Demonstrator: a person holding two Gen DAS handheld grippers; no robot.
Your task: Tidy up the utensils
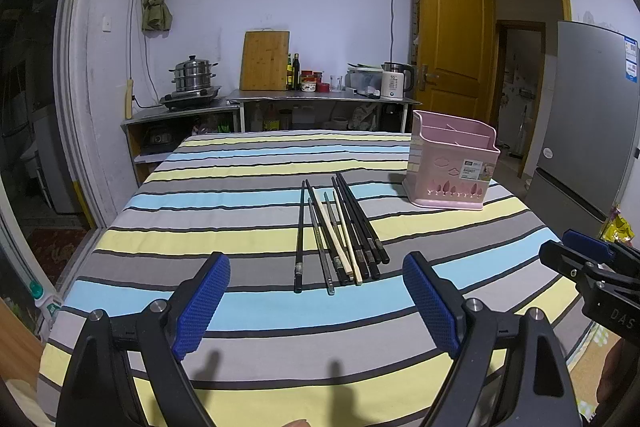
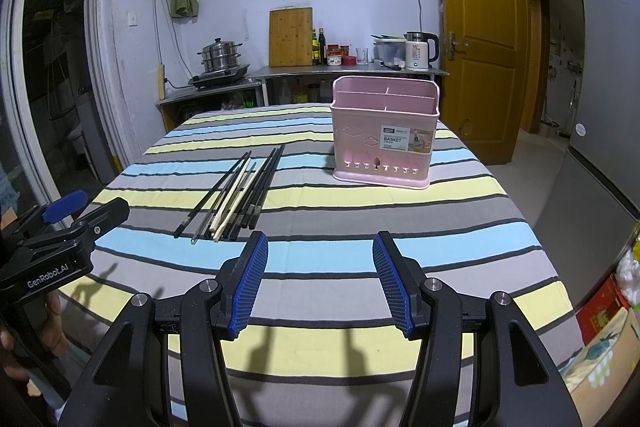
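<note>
Several chopsticks (image 1: 340,235), black, grey and pale wood, lie side by side in the middle of the striped table; they also show in the right wrist view (image 2: 236,191). A pink divided utensil basket (image 1: 452,163) stands upright at the far right of the table, and straight ahead in the right wrist view (image 2: 384,135). My left gripper (image 1: 316,291) is open and empty, hovering just short of the chopsticks' near ends. My right gripper (image 2: 320,271) is open and empty, above the table in front of the basket, right of the chopsticks.
The table carries a striped cloth (image 1: 240,195) in blue, yellow and grey. Behind it a metal counter (image 1: 320,97) holds a steamer pot, cutting board, bottles and kettle. A fridge (image 1: 592,131) stands at the right, beside an open wooden door (image 1: 452,39).
</note>
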